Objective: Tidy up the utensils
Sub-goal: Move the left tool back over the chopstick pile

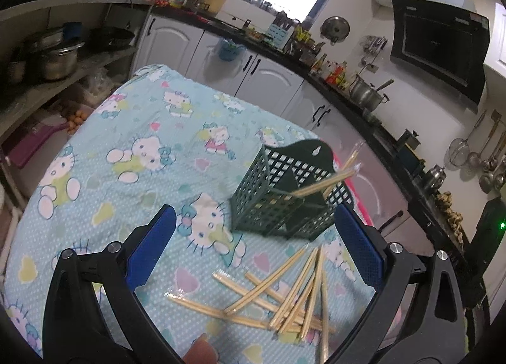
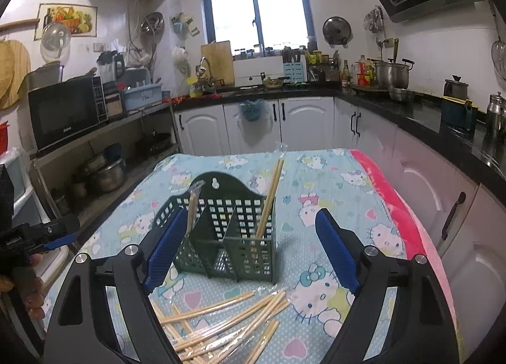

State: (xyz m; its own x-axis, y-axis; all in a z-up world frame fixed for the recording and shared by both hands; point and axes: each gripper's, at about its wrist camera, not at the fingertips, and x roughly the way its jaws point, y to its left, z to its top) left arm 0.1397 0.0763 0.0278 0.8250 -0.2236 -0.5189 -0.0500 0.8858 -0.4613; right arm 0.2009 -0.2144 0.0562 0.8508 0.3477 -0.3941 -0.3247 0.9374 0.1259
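A dark green slotted utensil holder [image 1: 286,199] [image 2: 226,237] stands on the Hello Kitty tablecloth [image 1: 126,149] [image 2: 316,174]. Wrapped chopstick pairs stand in it: one in the right compartment [image 2: 268,202] and one in the left [image 2: 193,209]; they lean out in the left wrist view [image 1: 329,182]. Several wrapped chopstick pairs lie in a loose pile [image 1: 284,294] [image 2: 234,323] in front of the holder. My left gripper [image 1: 253,253] is open and empty above the pile. My right gripper [image 2: 249,253] is open and empty, its blue pads [image 2: 166,250] flanking the holder in view.
The left gripper also shows at the left edge of the right wrist view [image 2: 38,237]. A pink cloth edge [image 2: 398,206] runs along the table's right side. White cabinets [image 2: 303,123] and a black counter with pots [image 2: 392,74] stand beyond. Shelves with pots [image 1: 53,57] stand to the left.
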